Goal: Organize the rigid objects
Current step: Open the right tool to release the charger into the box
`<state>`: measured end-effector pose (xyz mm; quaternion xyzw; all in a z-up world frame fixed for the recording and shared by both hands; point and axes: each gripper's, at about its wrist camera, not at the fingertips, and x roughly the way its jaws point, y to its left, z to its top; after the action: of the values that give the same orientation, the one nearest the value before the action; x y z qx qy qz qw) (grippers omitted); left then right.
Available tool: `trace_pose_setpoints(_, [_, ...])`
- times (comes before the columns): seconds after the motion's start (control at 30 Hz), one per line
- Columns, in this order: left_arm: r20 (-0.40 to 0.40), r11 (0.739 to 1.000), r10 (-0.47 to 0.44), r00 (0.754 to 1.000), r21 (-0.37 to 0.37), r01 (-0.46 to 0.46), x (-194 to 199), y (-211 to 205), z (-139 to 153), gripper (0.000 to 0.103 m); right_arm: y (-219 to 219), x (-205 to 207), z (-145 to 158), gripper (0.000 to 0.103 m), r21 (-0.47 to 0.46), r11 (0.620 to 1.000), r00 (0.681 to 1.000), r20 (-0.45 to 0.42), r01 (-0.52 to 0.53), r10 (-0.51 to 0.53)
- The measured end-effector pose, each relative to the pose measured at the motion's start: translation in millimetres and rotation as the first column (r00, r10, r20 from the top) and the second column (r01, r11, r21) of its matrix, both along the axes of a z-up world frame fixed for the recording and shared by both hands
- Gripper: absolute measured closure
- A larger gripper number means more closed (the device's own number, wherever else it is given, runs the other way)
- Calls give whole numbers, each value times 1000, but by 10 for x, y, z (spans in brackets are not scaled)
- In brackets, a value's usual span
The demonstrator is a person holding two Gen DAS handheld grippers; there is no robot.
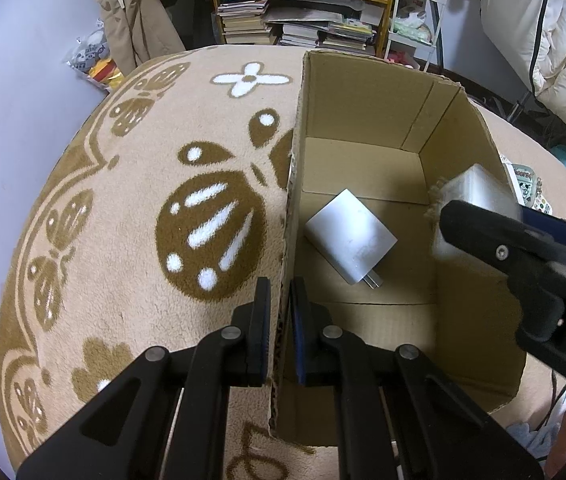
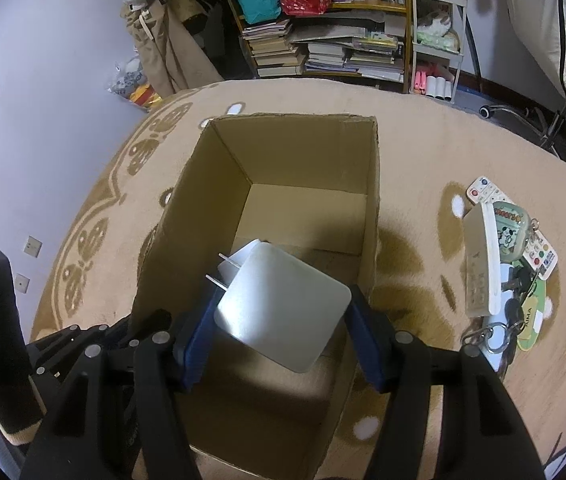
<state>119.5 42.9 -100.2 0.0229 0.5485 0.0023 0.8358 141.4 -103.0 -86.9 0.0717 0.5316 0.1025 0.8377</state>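
Writing: none legible | left claw (image 1: 281,312) clenched on cardboard box (image 1: 367,92) wall | right claw (image 2: 279,344) grasping white charger (image 2: 283,312)

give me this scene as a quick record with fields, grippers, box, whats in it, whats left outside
left gripper: shut on the near left wall of the cardboard box
right gripper: over the open box, fingers closed on a white charger
charger prongs: point up and left in the right wrist view
box contents: a second charger lying on the floor of the box
box rests on: patterned beige rug
left outside: pile of remotes, a small cartoon case and keys, on the rug right of the box
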Motion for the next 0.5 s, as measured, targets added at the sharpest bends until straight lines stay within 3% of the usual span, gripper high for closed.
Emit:
trace_pose_setpoints(0.23, [13, 1000, 16, 1000, 7, -16, 9, 22, 57, 95, -22, -32, 129, 35, -7, 1000, 1000, 19, -23, 23])
trace_pose_setpoints(0.37, [14, 1000, 14, 1000, 5, -14, 0, 17, 72, 95, -54, -71, 227, 17, -30, 999, 998, 50, -27, 29])
trace_pose_setpoints(0.5, [14, 1000, 14, 1000, 6, -14, -2, 19, 62, 95, -170, -105, 304, 17, -29, 999, 997, 69, -19, 21])
